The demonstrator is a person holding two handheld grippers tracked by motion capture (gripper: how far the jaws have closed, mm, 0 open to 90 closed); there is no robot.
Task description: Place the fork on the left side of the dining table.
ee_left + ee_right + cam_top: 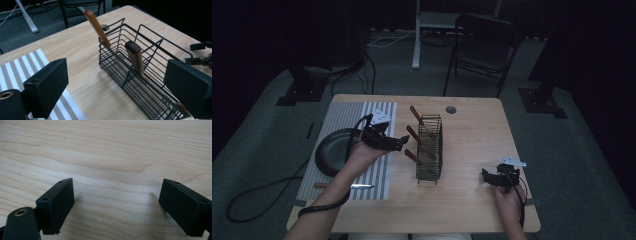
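A black wire basket [429,150] [142,85] stands mid-table with three wooden-handled utensils leaning out of its left side; the far handle [416,115] [96,27] and the middle handle [413,134] [135,57] are plain to see. My left gripper [401,143] [117,87] hovers just left of the basket, open and empty, pointing at it. My right gripper [486,176] [117,205] rests low over bare wood near the front right, open with nothing between its fingers. It is also visible at the right edge of the left gripper view.
A striped placemat [342,115] [15,67] covers the table's left side, with a dark plate [332,150] on it and a wooden-handled knife [344,186] near its front edge. A round hole [451,109] is behind the basket. A chair [484,45] stands beyond the table.
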